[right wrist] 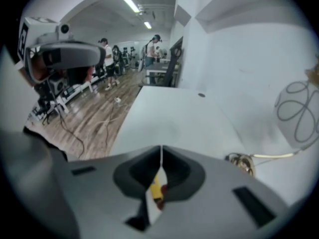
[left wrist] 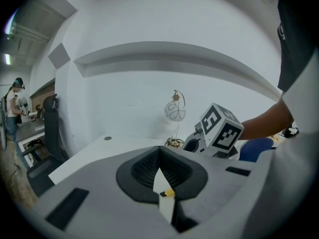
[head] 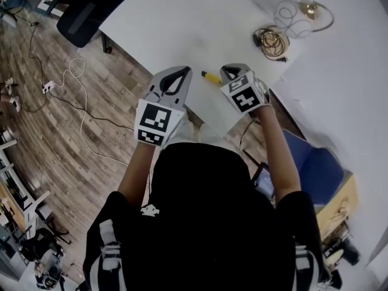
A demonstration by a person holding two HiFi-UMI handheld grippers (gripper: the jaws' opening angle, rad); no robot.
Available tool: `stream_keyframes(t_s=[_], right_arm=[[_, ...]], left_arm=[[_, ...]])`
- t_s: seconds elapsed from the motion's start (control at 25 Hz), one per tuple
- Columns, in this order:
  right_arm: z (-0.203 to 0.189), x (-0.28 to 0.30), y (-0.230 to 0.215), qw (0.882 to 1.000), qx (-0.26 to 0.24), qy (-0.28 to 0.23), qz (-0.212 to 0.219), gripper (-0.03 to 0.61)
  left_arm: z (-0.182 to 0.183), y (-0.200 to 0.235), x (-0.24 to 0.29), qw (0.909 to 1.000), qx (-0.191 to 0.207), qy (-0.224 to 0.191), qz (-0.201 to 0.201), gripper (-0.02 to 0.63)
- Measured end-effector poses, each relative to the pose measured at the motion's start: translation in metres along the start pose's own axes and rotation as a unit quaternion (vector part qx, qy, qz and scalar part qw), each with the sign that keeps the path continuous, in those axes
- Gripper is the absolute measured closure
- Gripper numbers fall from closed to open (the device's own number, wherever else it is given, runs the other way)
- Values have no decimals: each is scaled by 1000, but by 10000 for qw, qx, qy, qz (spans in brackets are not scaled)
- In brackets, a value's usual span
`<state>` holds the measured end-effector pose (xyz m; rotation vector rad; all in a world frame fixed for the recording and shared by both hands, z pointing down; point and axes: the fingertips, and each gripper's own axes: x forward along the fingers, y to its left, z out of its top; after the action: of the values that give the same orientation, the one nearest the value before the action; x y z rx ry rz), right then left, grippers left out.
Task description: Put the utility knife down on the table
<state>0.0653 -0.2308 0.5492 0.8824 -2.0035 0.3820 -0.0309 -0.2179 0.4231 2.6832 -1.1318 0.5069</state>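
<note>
Both claws were shut with nothing held. The left claw [head: 182, 71] had its tips meeting in its own view, and so did the right claw [head: 229, 70]; a narrow gap lower down between each pair of jaws showed only the surface beneath. They hung side by side above the near edge of the white counter [head: 182, 23], the left one angled more level and the right one tipped more steeply downward. Wooden floor [head: 60, 120] spread to the left of the counter, where a black chair [head: 85, 14] stood against its far left edge. A blue chair [head: 318, 165] sat below the right arm. Toward the far right of the counter stood a wire-loop ornament [head: 291, 11] on a thin stem, and a coil of cable [head: 271, 40] lay just beside it. The yellow utility knife [head: 211, 77] lay flat on the counter near its front edge, between the two claws and touched by neither; each gripper view caught a sliver of its yellow through the gap below the tips.
</note>
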Motion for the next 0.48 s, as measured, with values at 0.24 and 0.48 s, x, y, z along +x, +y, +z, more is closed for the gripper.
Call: stream_keyframes(t_s=[0.24, 0.48], right_arm=[[51, -47, -13, 9935, 242, -1038, -390, 545], [99, -109, -26, 9725, 421, -2117, -879, 545]], left_arm=[[26, 3, 0, 9994, 207, -259, 47, 597], [58, 7, -7, 9974, 423, -556, 174, 597]])
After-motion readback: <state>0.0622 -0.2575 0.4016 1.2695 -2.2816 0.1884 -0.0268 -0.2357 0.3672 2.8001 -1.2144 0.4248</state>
